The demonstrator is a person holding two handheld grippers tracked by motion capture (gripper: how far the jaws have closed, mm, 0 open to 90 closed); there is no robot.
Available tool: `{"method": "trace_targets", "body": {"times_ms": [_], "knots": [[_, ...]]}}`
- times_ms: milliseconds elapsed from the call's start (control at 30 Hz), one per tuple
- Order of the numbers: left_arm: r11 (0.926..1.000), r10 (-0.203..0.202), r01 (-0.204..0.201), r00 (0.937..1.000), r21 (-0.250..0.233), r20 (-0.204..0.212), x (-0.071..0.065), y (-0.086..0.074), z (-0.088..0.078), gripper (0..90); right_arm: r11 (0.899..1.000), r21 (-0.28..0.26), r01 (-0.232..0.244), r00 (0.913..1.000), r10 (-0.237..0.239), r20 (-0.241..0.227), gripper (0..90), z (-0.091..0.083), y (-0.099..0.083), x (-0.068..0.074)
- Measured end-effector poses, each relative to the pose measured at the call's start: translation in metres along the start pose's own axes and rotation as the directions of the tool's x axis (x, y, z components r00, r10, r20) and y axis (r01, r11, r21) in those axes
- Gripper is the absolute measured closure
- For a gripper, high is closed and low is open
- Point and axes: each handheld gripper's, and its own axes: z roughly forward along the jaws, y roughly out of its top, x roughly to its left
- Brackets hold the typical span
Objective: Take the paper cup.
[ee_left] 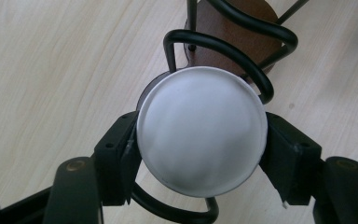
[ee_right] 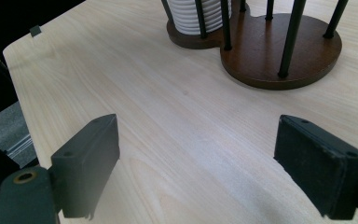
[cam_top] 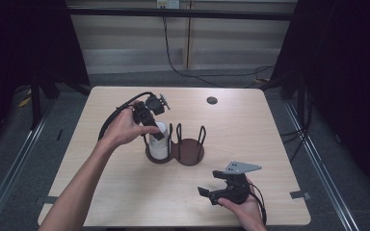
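Note:
A stack of white cups (cam_top: 158,143) stands upside down in the left bay of a brown two-bay holder (cam_top: 191,155) with black wire loops. My left gripper (cam_top: 155,131) comes down on it from above. In the left gripper view both pads press the sides of the top cup (ee_left: 201,130), so my left gripper (ee_left: 200,156) is shut on it. The right bay (ee_left: 242,14) holds nothing. My right gripper (cam_top: 208,193) rests near the table's front right, open and with nothing between its fingers. In the right gripper view my right gripper (ee_right: 198,156) faces the holder (ee_right: 279,51) and the ribbed cups (ee_right: 200,14).
A dark round grommet (cam_top: 212,100) sits at the table's back middle. Tape marks lie near the front edge (cam_top: 299,195) and at a corner (ee_right: 35,30). Bare wood lies between the holder and the right gripper. Cables hang behind the table.

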Motion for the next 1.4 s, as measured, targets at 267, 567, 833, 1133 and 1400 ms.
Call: {"method": "trace_targets", "body": {"times_ms": [267, 567, 833, 1133, 1400], "knots": [[0.9998, -0.006, 0.006, 0.9999, -0.018, 0.009, 0.0, -0.001, -0.005, 35.3, 1.0, -0.001, 0.001, 1.0, -0.001, -0.003, 13.7, 0.0, 0.0, 0.0], [0.9989, -0.019, 0.02, 0.9997, -0.042, 0.014, 0.001, -0.004, -0.01, 35.9, 1.0, 0.0, 0.001, 1.0, -0.001, -0.003, 13.8, 0.0, 0.0, -0.001], [0.999, -0.016, 0.016, 0.9999, -0.041, -0.003, -0.001, -0.003, -0.017, 35.9, 1.0, 0.002, -0.001, 1.0, 0.001, -0.006, 13.8, 0.001, 0.0, -0.001], [0.9983, -0.024, 0.024, 0.9997, -0.053, 0.0, -0.003, -0.005, -0.022, 36.2, 1.0, -0.005, 0.008, 1.0, -0.008, -0.002, 13.8, 0.0, 0.0, -0.001], [0.9974, -0.031, 0.032, 0.9994, -0.065, 0.013, -0.001, -0.008, -0.029, 36.5, 1.0, -0.005, 0.008, 1.0, -0.008, -0.001, 13.7, 0.0, 0.0, -0.001]]}}
